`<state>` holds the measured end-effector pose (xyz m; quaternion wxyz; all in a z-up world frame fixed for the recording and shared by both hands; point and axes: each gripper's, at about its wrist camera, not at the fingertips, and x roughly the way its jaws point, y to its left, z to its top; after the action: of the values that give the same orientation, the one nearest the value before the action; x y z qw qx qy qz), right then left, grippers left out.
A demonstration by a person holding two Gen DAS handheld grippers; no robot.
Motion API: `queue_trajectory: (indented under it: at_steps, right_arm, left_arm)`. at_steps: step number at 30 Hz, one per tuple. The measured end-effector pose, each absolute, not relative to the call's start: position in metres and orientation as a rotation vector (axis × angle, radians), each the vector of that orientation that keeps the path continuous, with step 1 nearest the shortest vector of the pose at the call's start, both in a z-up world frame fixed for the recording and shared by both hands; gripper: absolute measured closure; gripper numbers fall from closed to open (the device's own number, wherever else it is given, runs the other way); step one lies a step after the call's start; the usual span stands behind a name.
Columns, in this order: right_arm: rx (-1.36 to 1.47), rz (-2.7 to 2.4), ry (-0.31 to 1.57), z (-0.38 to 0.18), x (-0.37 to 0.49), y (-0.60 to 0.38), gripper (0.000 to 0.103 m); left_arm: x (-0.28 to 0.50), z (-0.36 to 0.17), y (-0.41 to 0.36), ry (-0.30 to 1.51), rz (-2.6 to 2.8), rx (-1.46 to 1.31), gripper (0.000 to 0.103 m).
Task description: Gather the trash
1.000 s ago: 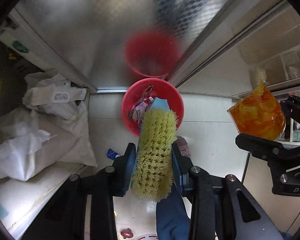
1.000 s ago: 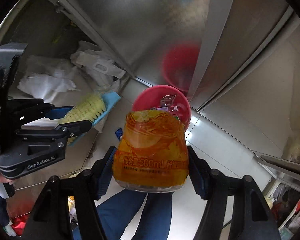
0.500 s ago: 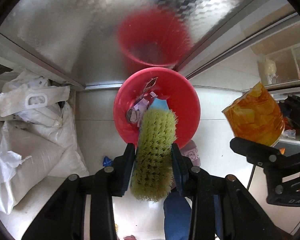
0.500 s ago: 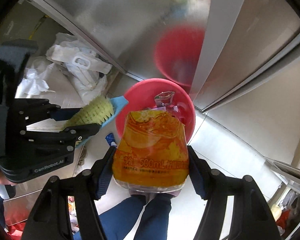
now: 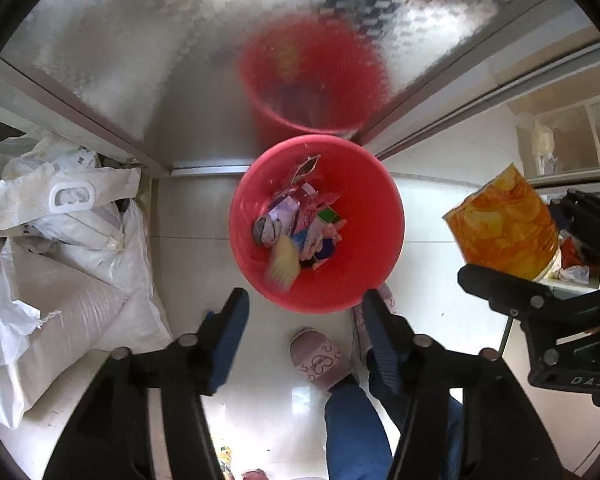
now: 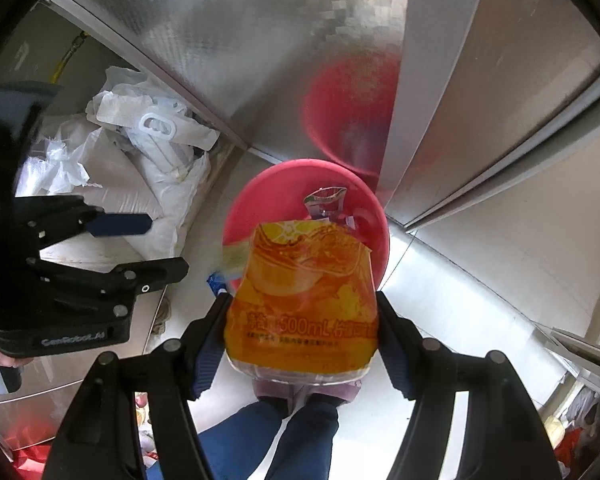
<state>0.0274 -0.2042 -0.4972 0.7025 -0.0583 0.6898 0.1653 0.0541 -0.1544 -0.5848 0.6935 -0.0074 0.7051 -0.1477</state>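
L gripper [image 5: 304,308] points down over red bin [image 5: 376,216]; jaws opening, nothing between them. Yellow brush [image 5: 283,260], blurred, is inside the bin, at the near side of the trash pile [image 5: 300,220] (wrappers, clear plastic scrap). R gripper [image 6: 302,320] clamped on orange bottle [image 6: 302,300], pads pressed on both sides of its lower body, base toward cam. In R view the bottle sits just in front of the bin rim; in L view it's off to the right of the bin, apart from it. Bin stands on pale tile floor [image 5: 440,208], against a shiny metal panel [image 5: 140,60] that shows its red reflection. White sacks [image 5: 80,248] piled left of bin. Person's slipper [image 5: 320,356] and blue trouser leg [image 5: 356,436] just near side of bin.
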Motion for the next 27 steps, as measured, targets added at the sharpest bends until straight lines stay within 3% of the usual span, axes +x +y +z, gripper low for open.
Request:
queue_trajectory:
  at_steps: [3, 6, 8, 15, 18, 27]
  right_arm:
    - [-0.133, 0.375, 1.537, -0.495, 0.026, -0.204, 0.036]
    - [-0.123, 0.396, 1.536, -0.487, 0.025, -0.206, 0.020]
    - [-0.131, 0.424, 1.525, -0.481, 0.023, -0.207, 0.019]
    - [-0.217, 0.466, 1.497, -0.445, 0.015, -0.208, 0.017]
    - [-0.221, 0.487, 1.471, -0.418, 0.008, -0.209, 0.016]
    - [-0.265, 0.460, 1.276, -0.296, -0.019, -0.198, 0.014]
  left_arm:
    - [0.052, -0.578, -0.153, 1.565, -0.313, -0.028, 0.035]
    - [0.048, -0.566, -0.152, 1.558, -0.290, -0.025, 0.034]
    - [0.043, -0.558, -0.150, 1.557, -0.262, -0.019, 0.023]
    - [0.022, -0.503, -0.143, 1.517, -0.186, -0.049, 0.022]
    - [0.010, -0.472, -0.142, 1.466, -0.177, -0.066, 0.014]
    - [-0.027, -0.351, -0.128, 1.298, -0.088, -0.054, 0.014]
